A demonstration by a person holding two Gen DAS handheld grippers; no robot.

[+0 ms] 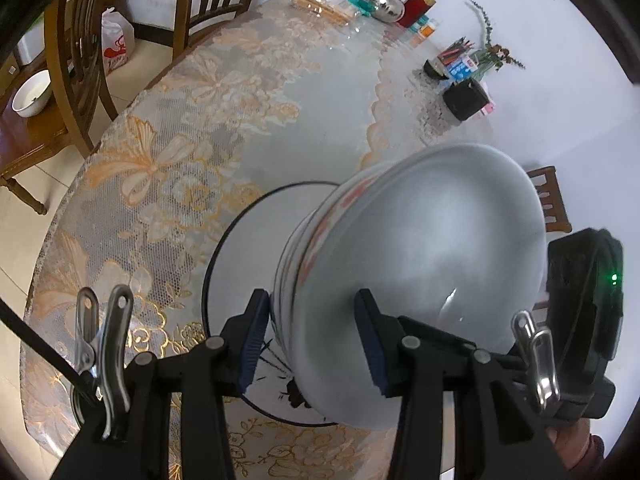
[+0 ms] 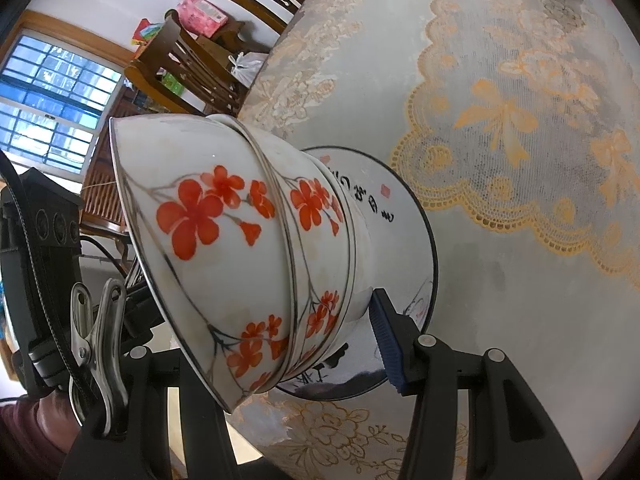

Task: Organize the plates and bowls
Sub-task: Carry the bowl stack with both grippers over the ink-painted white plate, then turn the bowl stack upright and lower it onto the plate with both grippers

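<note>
White porcelain bowls (image 2: 240,248) (nested, red-flowered) sit between both grippers' jaws: left gripper (image 1: 316,344) and right gripper (image 2: 280,344) each clamp the stack above the plate (image 2: 400,208).

I saw a nested stack of white bowls (image 2: 240,240), painted with orange-red blossoms on thin branches and edged with dark rims, their plain insides facing the left camera. The stack sat over a white plate (image 2: 400,208) with a dark rim and black brushwork, which lay flat on the lace-covered table
</note>
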